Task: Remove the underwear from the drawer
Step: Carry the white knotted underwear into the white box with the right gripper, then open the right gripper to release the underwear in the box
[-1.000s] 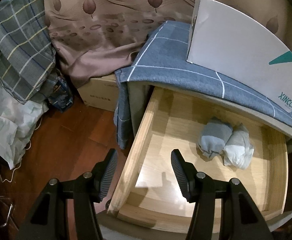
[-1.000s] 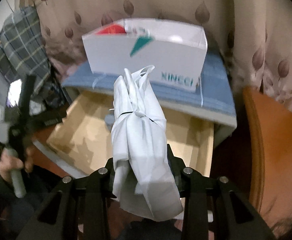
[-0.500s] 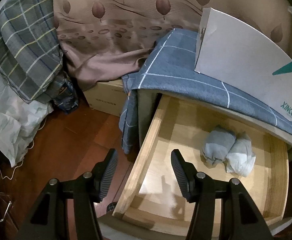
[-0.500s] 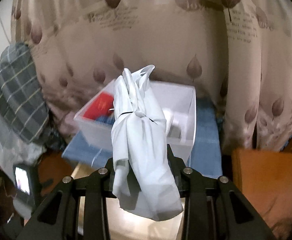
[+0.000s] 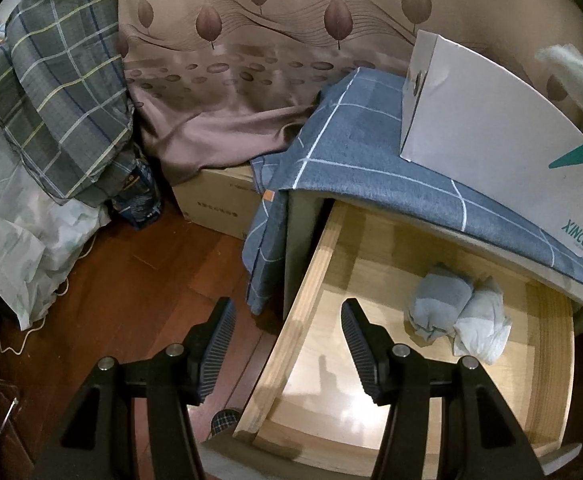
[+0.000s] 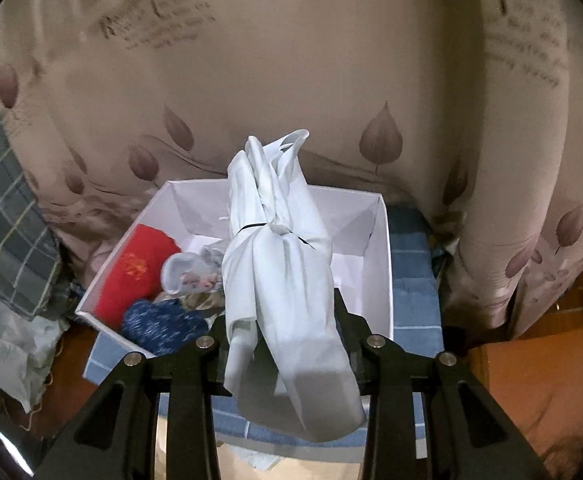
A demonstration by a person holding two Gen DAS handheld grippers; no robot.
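My right gripper [image 6: 281, 332] is shut on a pale white piece of underwear [image 6: 279, 264] and holds it up just in front of an open white box [image 6: 379, 256]. The box holds red [image 6: 139, 272], blue [image 6: 159, 326] and pale rolled garments. The wooden drawer [image 5: 307, 280] stands pulled open in the left wrist view, with a grey rolled underwear [image 5: 437, 306] and a white one [image 5: 481, 326] on its floor. My left gripper [image 5: 287, 330] is open and empty, astride the drawer's left wall near its front corner. The held underwear's tip shows at the left view's right edge [image 5: 571, 70].
The white box [image 5: 503, 152] stands on a blue checked cloth [image 5: 355, 152] over the cabinet top. A cardboard carton [image 5: 215, 200], plaid bedding [image 5: 59, 92] and a white bag [image 5: 23, 232] lie left on the wooden floor. A leaf-print curtain hangs behind. An orange surface [image 6: 539, 392] is right.
My right gripper has risen and moved forward with the white underwear, from over the drawer to just before the white box. My left gripper has drawn back and left a little.
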